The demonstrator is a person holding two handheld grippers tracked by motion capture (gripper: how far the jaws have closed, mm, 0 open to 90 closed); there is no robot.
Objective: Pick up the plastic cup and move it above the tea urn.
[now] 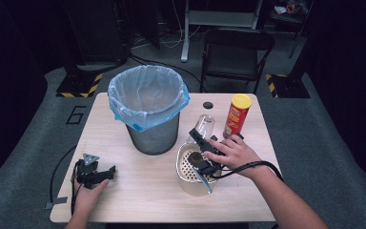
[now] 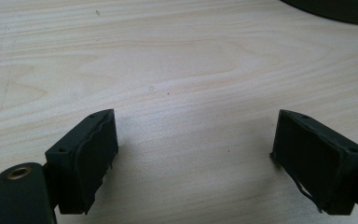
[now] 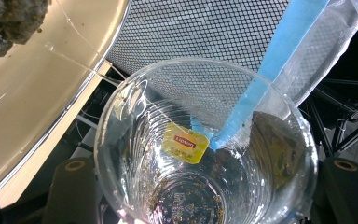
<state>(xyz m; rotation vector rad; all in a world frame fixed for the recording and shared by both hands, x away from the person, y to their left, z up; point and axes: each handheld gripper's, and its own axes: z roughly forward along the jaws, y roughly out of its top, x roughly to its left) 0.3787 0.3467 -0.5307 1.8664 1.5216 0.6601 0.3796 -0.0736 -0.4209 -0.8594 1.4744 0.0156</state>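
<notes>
The clear plastic cup (image 3: 205, 144) was held in the right claw (image 1: 201, 138), tilted on its side above the desk (image 1: 143, 186), between the waste bin (image 1: 148, 109) and the crisp tube (image 1: 237, 116). The right claw's jaws stood partly closed, one on each side of the cup wall. The cup mouth faced away from the hand (image 1: 233, 152) towards the bin.

Surroundings: the bin was a mesh container lined with a clear bag with a blue edge. The red tube with a yellow lid stood upright just beside the right hand. A cream strainer bowl (image 1: 187, 179) sat directly below the right claw, with a dark lump (image 1: 194, 158) in it. A folding chair (image 1: 236, 55) stood beyond the desk.

Appearance: the cup was transparent and ribbed, with brown flecks scattered over its base and inner wall. A yellow tea-bag tag (image 3: 185, 143) lay inside on a thin string (image 3: 121, 74) running out over the rim towards the bowl.

The left claw (image 1: 106, 172) rested on the desk near its left edge, jaws wide apart and empty.
</notes>
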